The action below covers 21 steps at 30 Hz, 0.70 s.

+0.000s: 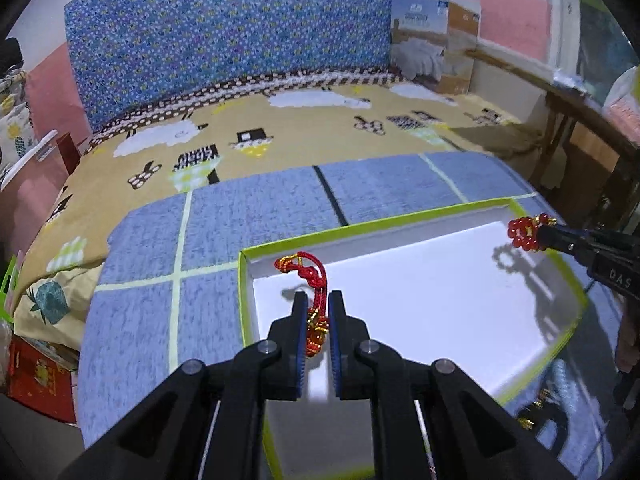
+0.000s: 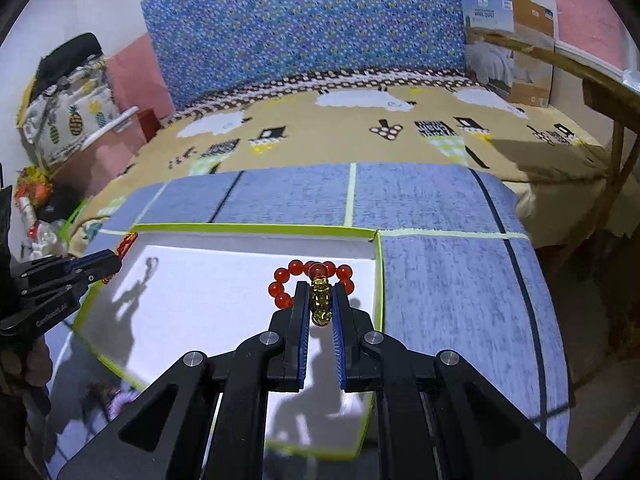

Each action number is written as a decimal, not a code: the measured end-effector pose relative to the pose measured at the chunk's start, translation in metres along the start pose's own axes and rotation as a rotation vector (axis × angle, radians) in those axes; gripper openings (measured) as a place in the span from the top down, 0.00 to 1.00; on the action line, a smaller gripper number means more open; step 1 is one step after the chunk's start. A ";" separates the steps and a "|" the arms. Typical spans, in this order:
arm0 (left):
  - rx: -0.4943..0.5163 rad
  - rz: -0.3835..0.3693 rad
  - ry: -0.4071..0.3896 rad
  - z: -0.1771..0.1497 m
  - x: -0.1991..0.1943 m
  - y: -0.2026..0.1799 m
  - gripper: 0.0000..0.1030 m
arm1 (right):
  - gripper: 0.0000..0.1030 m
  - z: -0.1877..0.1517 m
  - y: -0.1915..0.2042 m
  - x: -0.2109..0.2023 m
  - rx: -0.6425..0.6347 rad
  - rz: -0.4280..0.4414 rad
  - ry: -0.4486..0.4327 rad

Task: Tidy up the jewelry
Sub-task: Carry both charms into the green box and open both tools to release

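A shallow white box with a green rim (image 1: 576, 312) lies on the blue mat; it also shows in the right wrist view (image 2: 376, 276). My left gripper (image 1: 319, 300) is shut on a red cord bracelet with gold beads (image 1: 310, 272) and holds it above the box's left part. My right gripper (image 2: 321, 292) is shut on a red bead bracelet with a gold charm (image 2: 320, 300) above the box's right side. That bracelet shows in the left wrist view (image 1: 524, 233) too, and my left gripper shows at the left of the right wrist view (image 2: 112, 262).
The blue mat with pale green tape lines (image 1: 256, 208) covers a bed with a yellow sheep-print sheet (image 1: 280, 128). A blue patterned headboard (image 1: 240, 32) stands behind. A dark piece with gold beads (image 1: 536, 412) lies on the mat beside the box. A wooden frame (image 2: 612, 128) stands right.
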<state>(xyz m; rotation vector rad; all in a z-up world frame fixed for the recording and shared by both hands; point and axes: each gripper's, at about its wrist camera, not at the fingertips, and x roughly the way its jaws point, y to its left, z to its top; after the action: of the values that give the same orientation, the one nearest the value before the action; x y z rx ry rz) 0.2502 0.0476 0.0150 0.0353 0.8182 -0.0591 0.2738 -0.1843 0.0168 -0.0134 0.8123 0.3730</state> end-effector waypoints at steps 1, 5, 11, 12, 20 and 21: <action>0.002 0.006 0.011 0.000 0.006 0.000 0.90 | 0.90 0.002 -0.001 0.007 0.001 -0.008 0.009; -0.003 0.015 0.038 0.002 0.022 0.001 0.90 | 0.90 0.005 -0.004 0.024 0.009 -0.023 0.036; -0.005 0.011 0.056 0.000 0.029 0.000 0.88 | 0.87 0.003 -0.006 0.029 0.020 -0.008 0.047; -0.005 0.018 0.054 0.000 0.028 0.000 0.84 | 0.83 0.003 -0.006 0.028 0.022 0.000 0.043; -0.031 -0.019 0.005 -0.009 -0.001 0.003 0.66 | 0.73 -0.001 0.000 -0.006 0.013 0.009 -0.007; -0.032 -0.026 -0.001 -0.011 -0.007 0.003 0.66 | 0.73 -0.004 0.001 -0.013 0.013 0.013 -0.017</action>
<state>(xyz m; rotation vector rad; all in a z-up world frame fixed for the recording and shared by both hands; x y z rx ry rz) 0.2381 0.0517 0.0125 -0.0052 0.8181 -0.0708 0.2623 -0.1883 0.0236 0.0074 0.7986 0.3799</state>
